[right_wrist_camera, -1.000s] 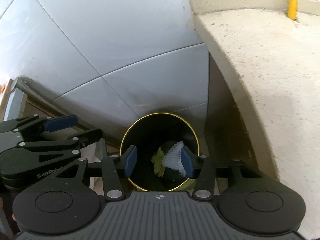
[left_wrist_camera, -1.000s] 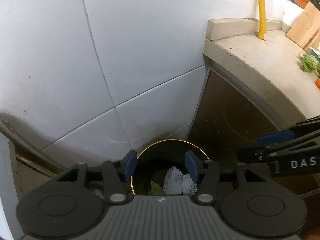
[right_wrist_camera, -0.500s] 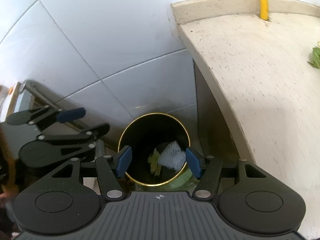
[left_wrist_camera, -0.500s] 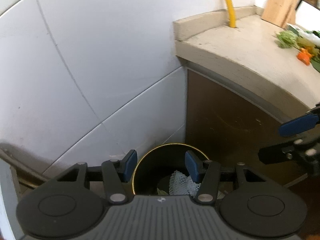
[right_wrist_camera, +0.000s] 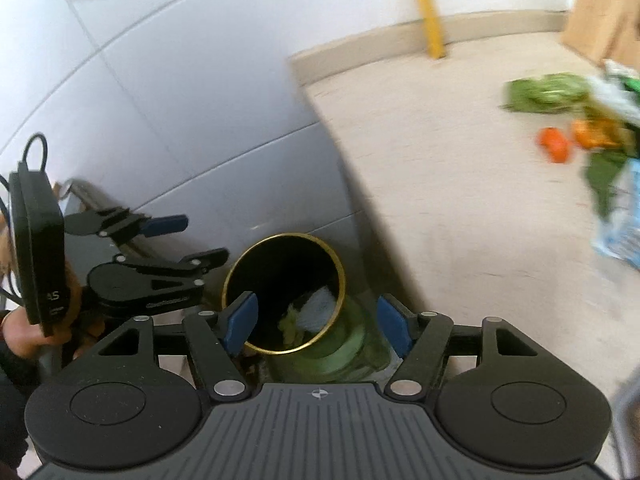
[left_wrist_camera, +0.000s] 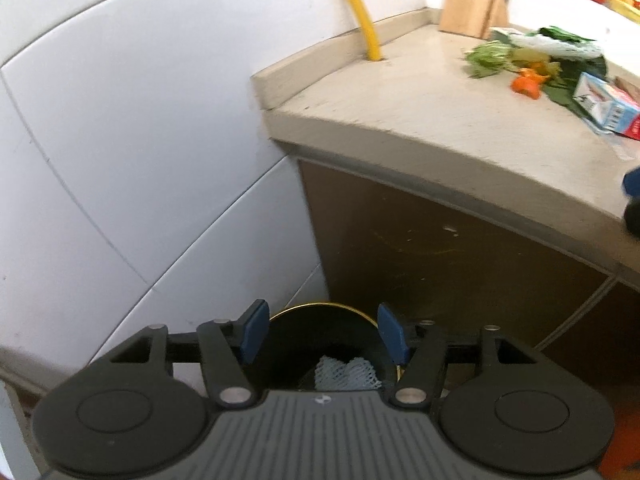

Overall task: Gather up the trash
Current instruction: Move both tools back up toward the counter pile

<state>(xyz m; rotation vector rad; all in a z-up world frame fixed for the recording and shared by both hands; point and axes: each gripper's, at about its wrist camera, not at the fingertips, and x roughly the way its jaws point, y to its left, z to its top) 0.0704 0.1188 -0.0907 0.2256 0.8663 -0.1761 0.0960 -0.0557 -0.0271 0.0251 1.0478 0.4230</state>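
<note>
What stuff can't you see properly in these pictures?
- Bin, left wrist view: the left tongs cover its lower half.
- Scraps on the counter, right wrist view: smeared by motion blur, kinds unclear.
- Carton, left wrist view: cut off by the right edge, print too small.
- Bin bottom under the white net, right wrist view: too dark.

A: Where does the left wrist view look from?
B: Above the bin [left_wrist_camera: 320, 332], low beside the tiled wall [left_wrist_camera: 140, 140], facing steeply down past its own gripper [left_wrist_camera: 322, 334], with the tabletop [left_wrist_camera: 420, 108] rising on its right.
A: And the right wrist view?
B: Higher, also tilted down over its gripper [right_wrist_camera: 318, 322]. It sees the bin [right_wrist_camera: 284, 292], the tabletop [right_wrist_camera: 460, 200] and the left gripper [right_wrist_camera: 180, 240].
A: Shared?
B: Bin, wall, tabletop, yellow pipe [left_wrist_camera: 360, 12].
</note>
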